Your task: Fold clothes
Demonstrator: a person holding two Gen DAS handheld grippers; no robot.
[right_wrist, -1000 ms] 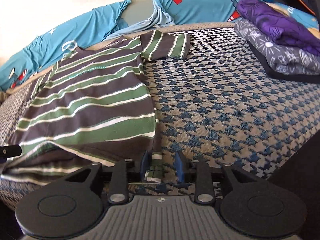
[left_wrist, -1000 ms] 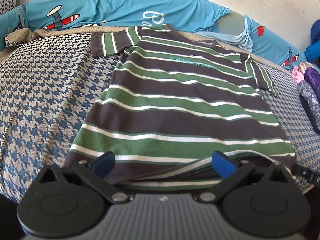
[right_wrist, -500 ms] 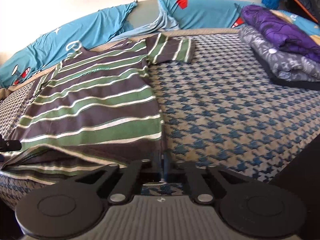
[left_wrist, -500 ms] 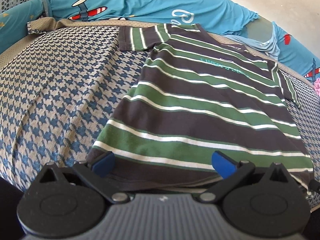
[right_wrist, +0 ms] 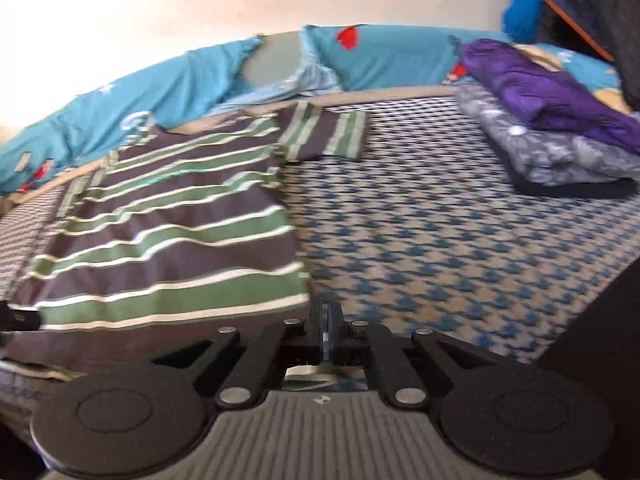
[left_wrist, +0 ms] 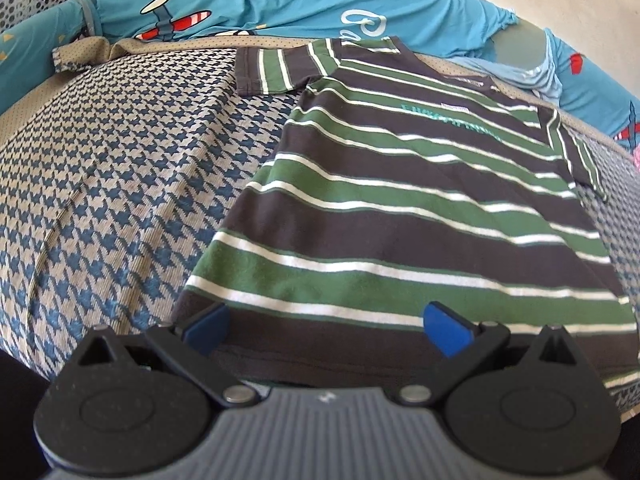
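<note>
- Shirt point(left_wrist: 400, 216), soft knit with green, brown and white stripes, lies flat on the houndstooth bed point(left_wrist: 120, 184).
- Left gripper point(left_wrist: 326, 326): jaws wide apart over the near hem, holding nothing.
- Right gripper point(right_wrist: 329, 330): jaws pressed together on the hem's near right corner.

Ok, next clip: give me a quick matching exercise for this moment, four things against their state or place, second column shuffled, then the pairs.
Column 1
1. left claw
2. right claw
3. striped T-shirt
4. purple folded garment

Column 2
A. on top of a grey patterned folded piece, at the far right of the bed
B. fingers wide apart, over the near hem
C. spread flat on the houndstooth cover, sleeves out
D. fingers closed together at the shirt's near right corner

Pairs: 1-B, 2-D, 3-C, 4-A
</note>
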